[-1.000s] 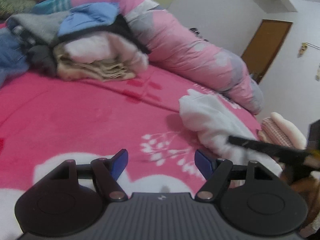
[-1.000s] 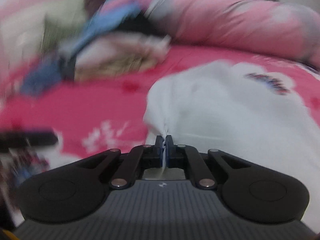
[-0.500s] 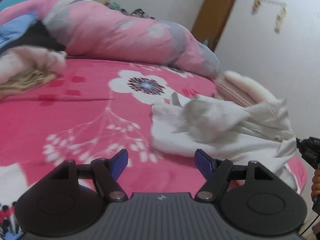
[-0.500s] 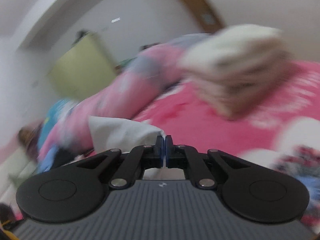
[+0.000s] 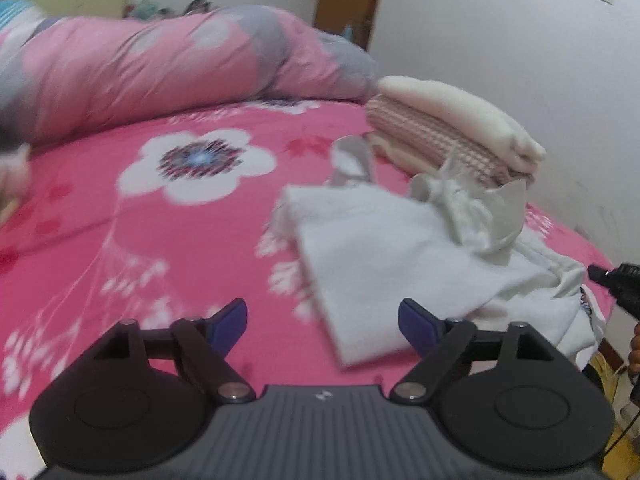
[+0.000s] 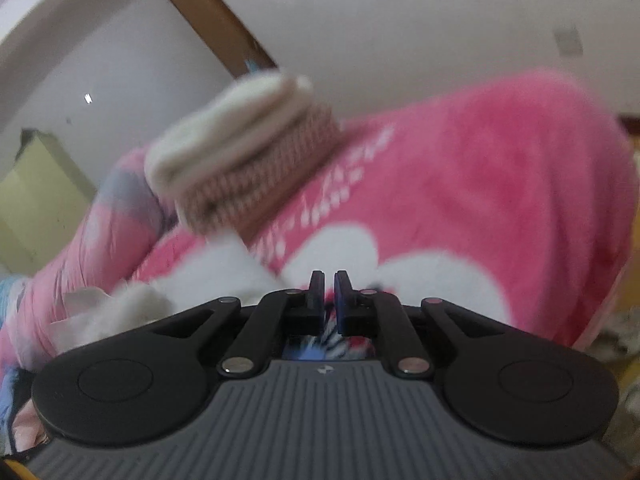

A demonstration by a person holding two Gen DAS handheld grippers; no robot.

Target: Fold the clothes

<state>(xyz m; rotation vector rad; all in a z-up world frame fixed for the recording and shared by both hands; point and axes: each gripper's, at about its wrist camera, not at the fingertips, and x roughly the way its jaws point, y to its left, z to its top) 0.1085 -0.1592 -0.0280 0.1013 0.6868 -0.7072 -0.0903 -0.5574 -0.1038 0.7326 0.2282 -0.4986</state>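
On the bed's pink fleece blanket with white flowers [image 5: 120, 216] lay the white cotton garment [image 5: 384, 256], crumpled and only roughly flattened, its bunched grey-white end heaped toward the far right. Just behind it, near the bed's far edge, stood a neat stack of folded cream and pink-checked clothes [image 5: 452, 128], so by my judgement part of the task was done, while the white piece was yet to be squared up, folded and added to that stack. A long pink and grey quilt roll [image 5: 160, 64] ran along the back of the bed.

The left tool [image 5: 322, 316] hovered over the blanket with its blue pads spread wide and nothing between them; the garment's near corner lay just ahead of the gap. The right tool [image 6: 329, 296] showed only a narrow slit between its pads, and no cloth was seen in it.

A second before, the right tool was pinched on the white fabric's edge; since then its jaws had been parting and the cloth was free of them, the garment dropped close by the folded stack. The left tool's jaws had been opening further as well, and its view had swung from the heap of unfolded clothes at the other end of the bed to this garment.
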